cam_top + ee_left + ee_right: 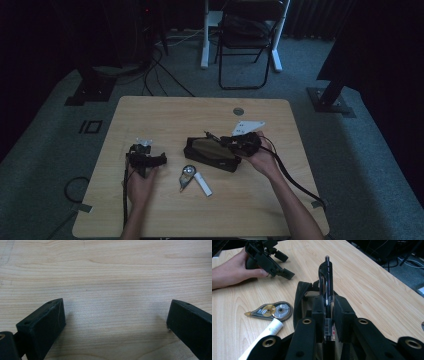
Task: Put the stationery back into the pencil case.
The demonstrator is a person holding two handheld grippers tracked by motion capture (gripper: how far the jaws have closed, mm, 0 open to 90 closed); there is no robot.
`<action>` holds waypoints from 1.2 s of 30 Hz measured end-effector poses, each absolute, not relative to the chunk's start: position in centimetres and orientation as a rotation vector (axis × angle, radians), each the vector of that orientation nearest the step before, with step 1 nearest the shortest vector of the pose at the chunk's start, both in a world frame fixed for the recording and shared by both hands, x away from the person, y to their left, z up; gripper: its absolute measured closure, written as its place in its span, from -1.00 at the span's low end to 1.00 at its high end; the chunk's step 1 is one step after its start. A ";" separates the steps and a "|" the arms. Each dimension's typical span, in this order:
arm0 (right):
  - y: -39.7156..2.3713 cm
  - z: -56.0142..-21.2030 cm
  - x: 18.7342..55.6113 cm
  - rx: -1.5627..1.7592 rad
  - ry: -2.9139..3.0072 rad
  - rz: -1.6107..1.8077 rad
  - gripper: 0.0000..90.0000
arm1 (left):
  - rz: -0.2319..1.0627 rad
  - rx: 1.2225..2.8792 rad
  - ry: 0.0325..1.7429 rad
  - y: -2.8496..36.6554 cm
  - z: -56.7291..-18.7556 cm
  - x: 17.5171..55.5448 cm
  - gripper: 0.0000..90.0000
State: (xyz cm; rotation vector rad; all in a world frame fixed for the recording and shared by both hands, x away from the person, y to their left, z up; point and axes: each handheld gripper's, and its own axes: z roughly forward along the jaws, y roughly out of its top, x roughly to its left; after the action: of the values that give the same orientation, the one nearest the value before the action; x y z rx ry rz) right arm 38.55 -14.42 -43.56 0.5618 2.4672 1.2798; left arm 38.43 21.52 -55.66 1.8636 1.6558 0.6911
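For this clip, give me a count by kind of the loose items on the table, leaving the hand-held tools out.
Pen, clamped in the right tool above the case: 1
Black pencil case, open: 1
Correction tape dispenser: 1
White tube-shaped stick: 1
White three-cornered plate lying on the table: 1
Total: 5

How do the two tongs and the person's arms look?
Both tongs, left and right, are black, with blocky square-ended jaws. Brass-ringed holes mark the right one's linkage bars. A grey three-cornered plate tops the right one. A black cable trails from it. The forearms are bare, no sleeves.
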 end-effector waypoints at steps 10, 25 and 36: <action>-14.4 -43.7 39.1 0.564 2.474 1.304 0.77 | 0.691 1.864 1.656 21.5 -55.7 38.4 -0.95; -13.8 -44.6 40.0 0.555 2.482 1.327 0.77 | 0.691 1.863 1.656 21.5 -55.7 38.4 -0.95; -13.4 -45.4 40.6 0.545 2.490 1.331 0.77 | 0.692 1.859 1.656 21.5 -55.7 38.4 -0.95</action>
State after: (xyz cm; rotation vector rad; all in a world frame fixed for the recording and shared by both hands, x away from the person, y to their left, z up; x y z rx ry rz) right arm 40.63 -13.39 -45.40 0.5447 2.4897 1.3306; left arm 38.44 21.50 -55.68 1.8591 1.6562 0.6915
